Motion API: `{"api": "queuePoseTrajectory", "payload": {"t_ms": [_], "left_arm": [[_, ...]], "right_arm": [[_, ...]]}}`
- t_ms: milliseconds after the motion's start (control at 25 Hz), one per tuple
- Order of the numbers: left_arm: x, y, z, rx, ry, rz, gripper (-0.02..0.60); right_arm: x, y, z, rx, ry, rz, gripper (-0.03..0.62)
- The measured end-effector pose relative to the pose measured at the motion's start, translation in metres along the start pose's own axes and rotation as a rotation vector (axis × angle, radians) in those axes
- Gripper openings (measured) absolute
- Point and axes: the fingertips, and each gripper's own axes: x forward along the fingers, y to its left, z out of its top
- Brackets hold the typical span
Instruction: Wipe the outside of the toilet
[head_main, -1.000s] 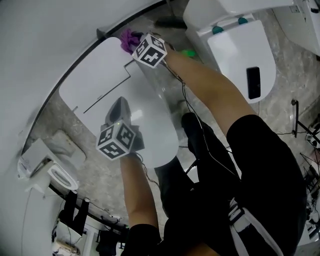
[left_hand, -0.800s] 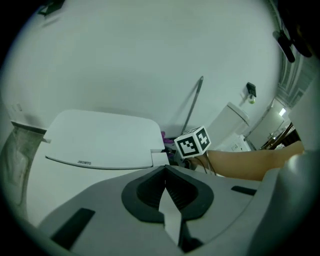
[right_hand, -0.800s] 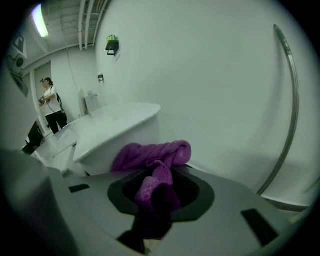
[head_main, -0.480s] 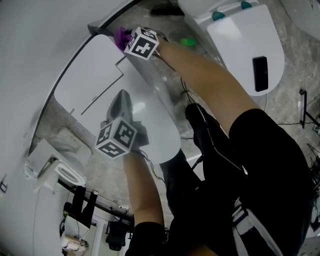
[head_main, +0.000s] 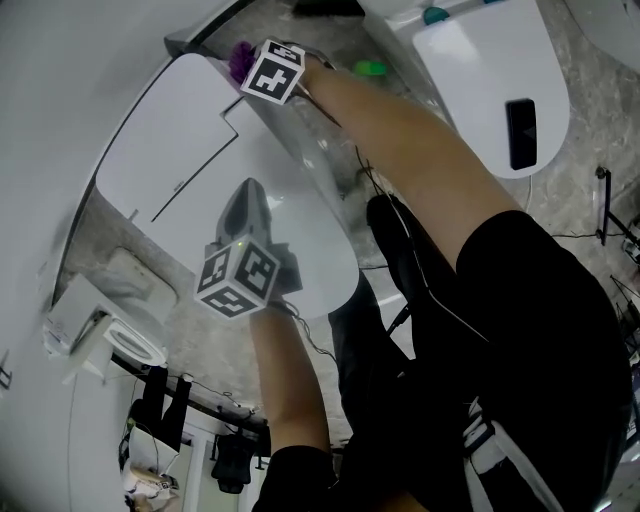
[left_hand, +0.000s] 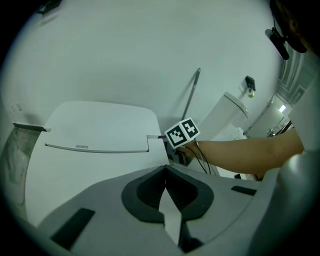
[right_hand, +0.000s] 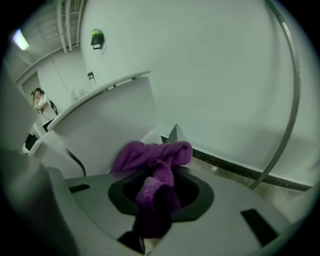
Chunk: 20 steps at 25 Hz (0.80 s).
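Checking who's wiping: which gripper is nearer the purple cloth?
Right. The right gripper's jaws are shut on the cloth; the left gripper is apart from it, over the lid.

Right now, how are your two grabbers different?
The left gripper is shut on nothing; the right gripper is shut on a purple cloth. The left gripper is over the toilet lid; the right gripper is farther along, at the tank's far corner. Both have their jaws together.
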Motion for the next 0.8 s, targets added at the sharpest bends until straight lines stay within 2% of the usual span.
{"api": "queuePoseTrajectory", "payload": {"t_ms": [320,480,680,800], "left_arm": [[-0.007,0.012,-0.029,0.079,0.043,-0.021,0.006],[-0.013,0.013,-0.058,0.110,0.063,-0.020,0.006],[-0.024,0.006,-0.097,0.147,0.073,-0.048,0.005],[-0.033,0.009,-0.120,0.151,0.084,-0.067,0.006]], "right_arm": [[-0.004,0.034,-0.055,0.047,0.049,0.050,0.097],[-0.016,0.053,-0.083,0.071,0.048,0.047,0.094],[-0.029,0.081,-0.103,0.069,0.019,0.060,0.089],[-0.037,0.100,-0.126,0.099,0.037,0.077,0.089]]}}
